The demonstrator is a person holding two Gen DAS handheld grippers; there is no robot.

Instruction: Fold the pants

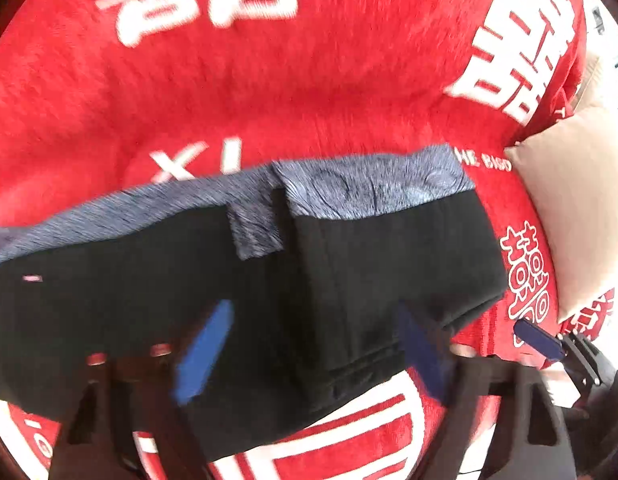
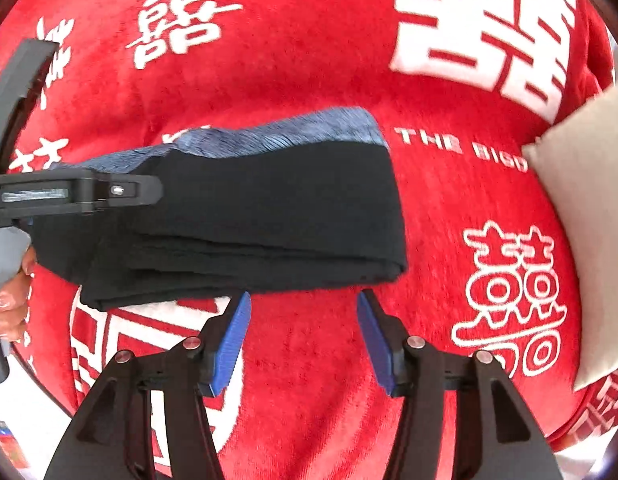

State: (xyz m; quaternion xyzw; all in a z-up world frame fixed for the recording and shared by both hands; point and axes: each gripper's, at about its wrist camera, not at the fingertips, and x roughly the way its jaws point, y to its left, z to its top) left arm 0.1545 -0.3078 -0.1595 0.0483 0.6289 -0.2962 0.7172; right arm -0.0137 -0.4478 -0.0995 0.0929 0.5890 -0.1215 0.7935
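The black pants (image 1: 213, 280) with a blue-grey fleecy lining lie folded in a stack on the red blanket (image 1: 269, 92). My left gripper (image 1: 309, 352) is open, its blue pads spread above the near part of the stack, holding nothing. In the right wrist view the folded pants (image 2: 269, 208) lie just beyond my right gripper (image 2: 303, 336), which is open and empty over the blanket (image 2: 309, 400). The left gripper's black body (image 2: 77, 192) reaches in from the left over the pants. The right gripper's blue pad (image 1: 537, 336) shows at the right in the left wrist view.
A beige pillow (image 2: 589, 220) lies at the right on the blanket and also shows in the left wrist view (image 1: 573, 216). The blanket carries large white characters. A hand with painted nails (image 2: 13, 304) holds the left gripper at the left edge.
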